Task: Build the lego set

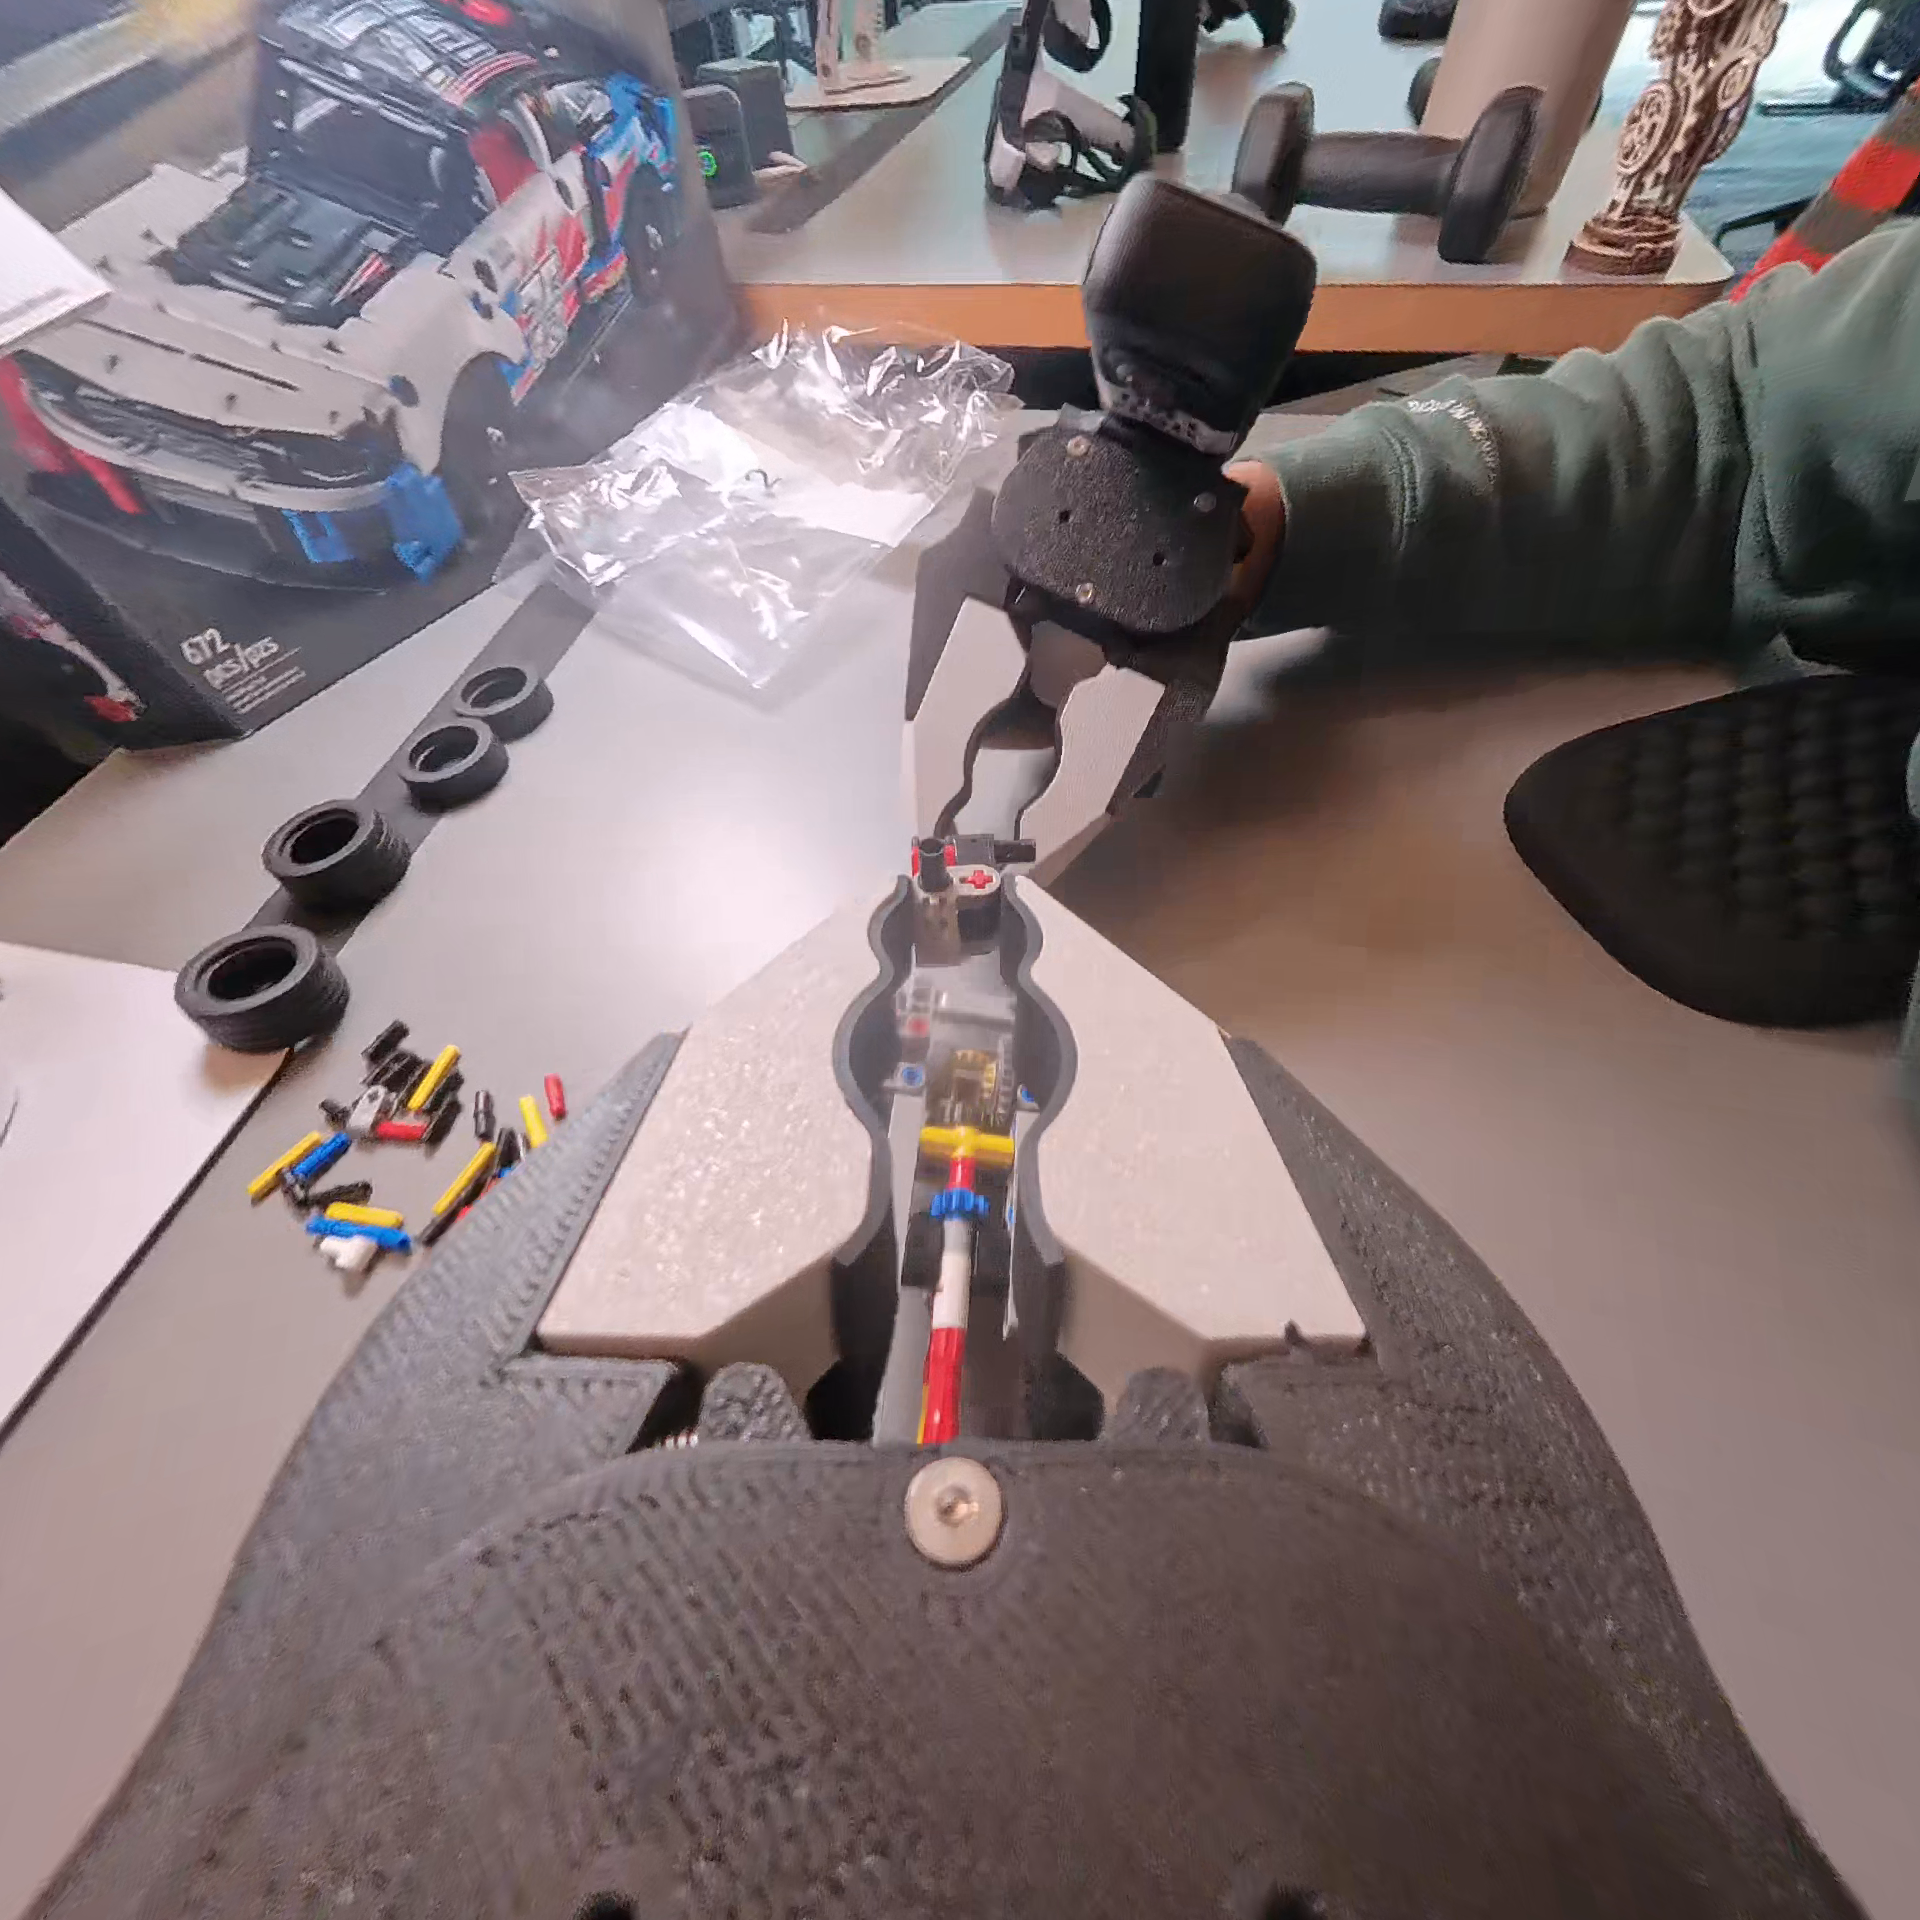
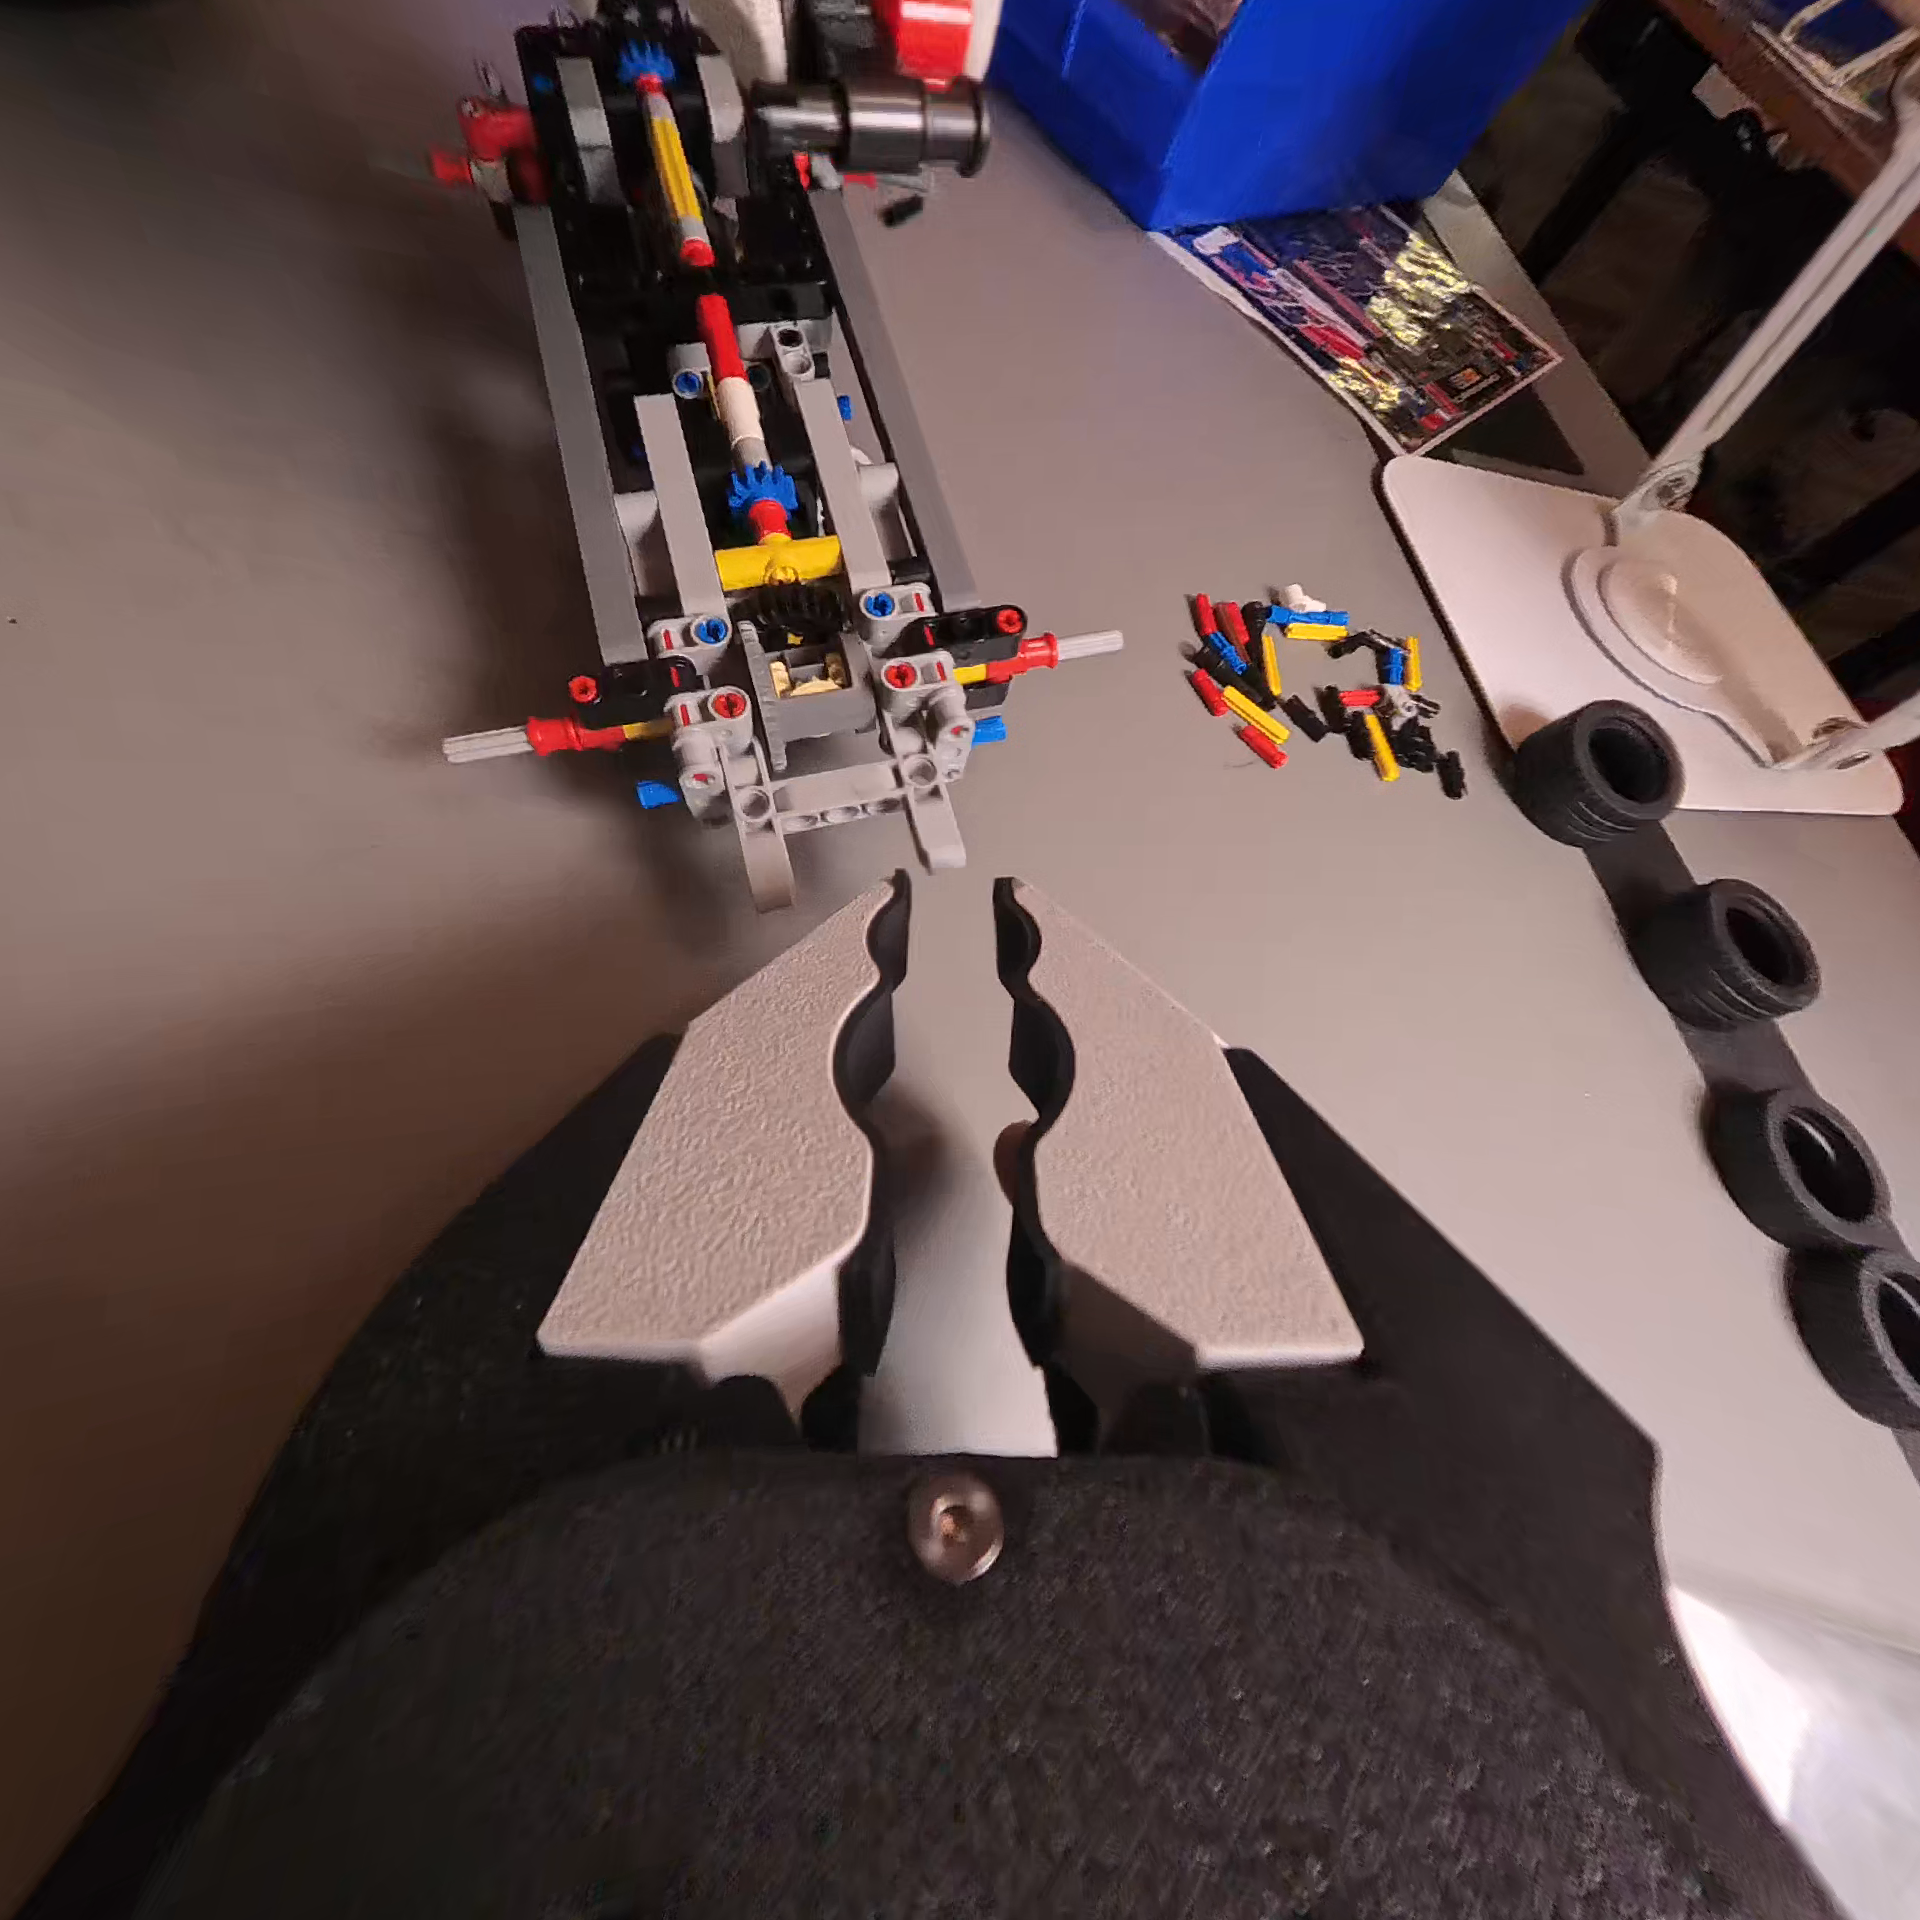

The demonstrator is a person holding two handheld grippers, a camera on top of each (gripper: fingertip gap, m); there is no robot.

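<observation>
The long lego chassis (image 2: 769, 582), grey and black with a red, white and yellow shaft, lies on the grey table. In the left wrist view the chassis (image 1: 961, 1039) shows lengthwise in the gap between my left gripper's (image 1: 963, 883) fingers. Those jaws stand well apart, and the right wrist view shows no fingers touching the chassis. My right gripper (image 2: 951, 883) is slightly open and empty, its tips just short of the chassis's near end. In the left wrist view the right gripper (image 1: 997, 842) is held by a green-sleeved arm (image 1: 1558, 499). A pile of small coloured pins (image 2: 1320, 686) (image 1: 405, 1143) lies beside the chassis.
Several black tyres (image 2: 1725, 956) (image 1: 332, 852) lie in a row on a dark strip. The set's box (image 1: 312, 364) and a clear bag (image 1: 758, 499) lie behind. A white lamp base (image 2: 1558, 623), a booklet (image 2: 1361, 312), a blue bin (image 2: 1299, 94) and a mesh chair (image 1: 1745, 852) are around. Left tips to right tips: about 10 cm. About 30 cm separates my right fingertips from the white lamp base (image 2: 1558, 623).
</observation>
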